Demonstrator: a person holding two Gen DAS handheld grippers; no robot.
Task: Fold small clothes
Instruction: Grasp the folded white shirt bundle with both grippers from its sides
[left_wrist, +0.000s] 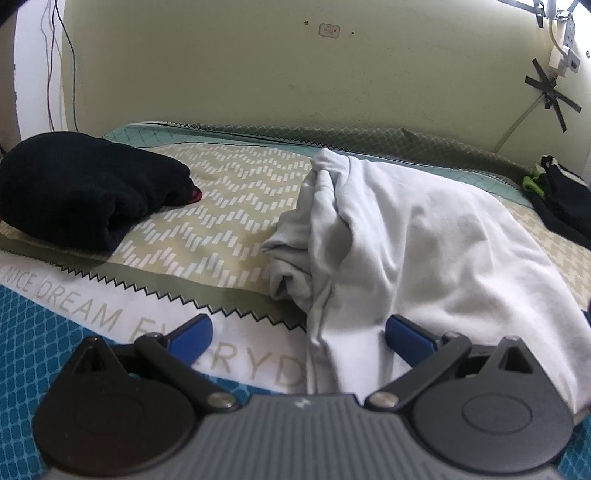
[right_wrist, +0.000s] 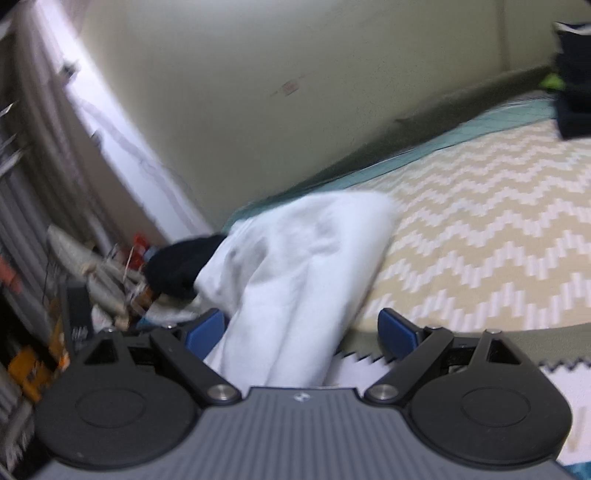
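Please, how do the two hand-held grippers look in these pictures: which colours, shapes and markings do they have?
Both look alike. The left gripper and the right gripper each have a grey ribbed body with a small white emblem, two round black discs at the sides, black link arms with silver pivot pins, and blue fingertip pads. No cables, hands or sleeves show in either view.

Low wrist views, sharing white garment

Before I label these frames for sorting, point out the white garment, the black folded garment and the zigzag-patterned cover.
white garment (left_wrist: 424, 236): left wrist view, on its broad rumpled middle.
black folded garment (left_wrist: 85, 188): left wrist view, on its top.
zigzag-patterned cover (right_wrist: 480, 229): right wrist view, on bare patterned cloth.
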